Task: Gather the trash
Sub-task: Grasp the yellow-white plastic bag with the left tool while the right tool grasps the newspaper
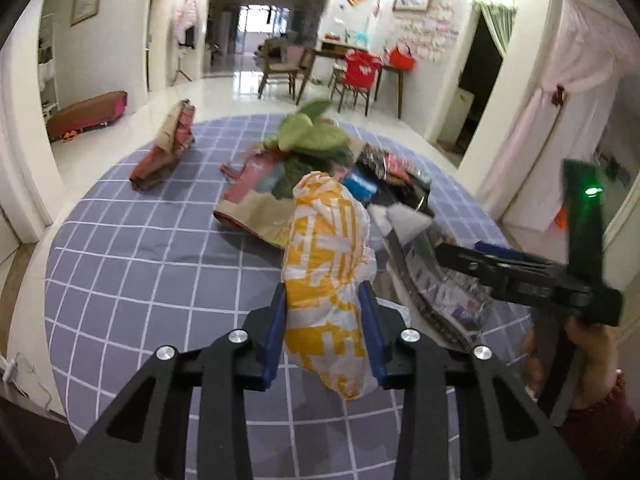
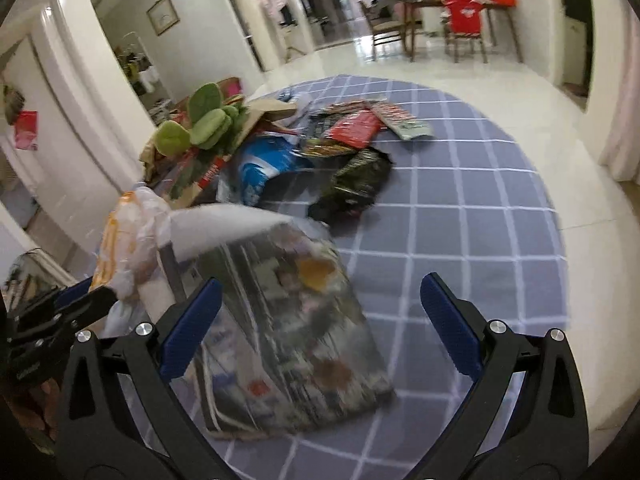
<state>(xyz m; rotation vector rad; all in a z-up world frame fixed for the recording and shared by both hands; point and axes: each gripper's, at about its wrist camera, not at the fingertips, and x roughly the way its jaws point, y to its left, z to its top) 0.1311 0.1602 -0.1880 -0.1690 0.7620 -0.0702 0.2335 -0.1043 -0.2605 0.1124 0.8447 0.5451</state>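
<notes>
Pinched at its knotted lower end between the left gripper point(image 1: 324, 312) pads, the yellow-and-white plastic bag point(image 1: 326, 240) above the checked tablecloth point(image 1: 132, 264) looks light, soft and slippery, while the right gripper point(image 2: 320, 324) is spread over a glossy packet point(image 2: 296, 340).

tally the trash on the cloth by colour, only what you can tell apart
yellow bag: 1
brown paper bags: 2
green leaves: 1
blue packet: 1
red packet: 1
striped packet: 1
dark packet: 1
silver bag: 1
total: 9 at least; the pile may hide more
</notes>
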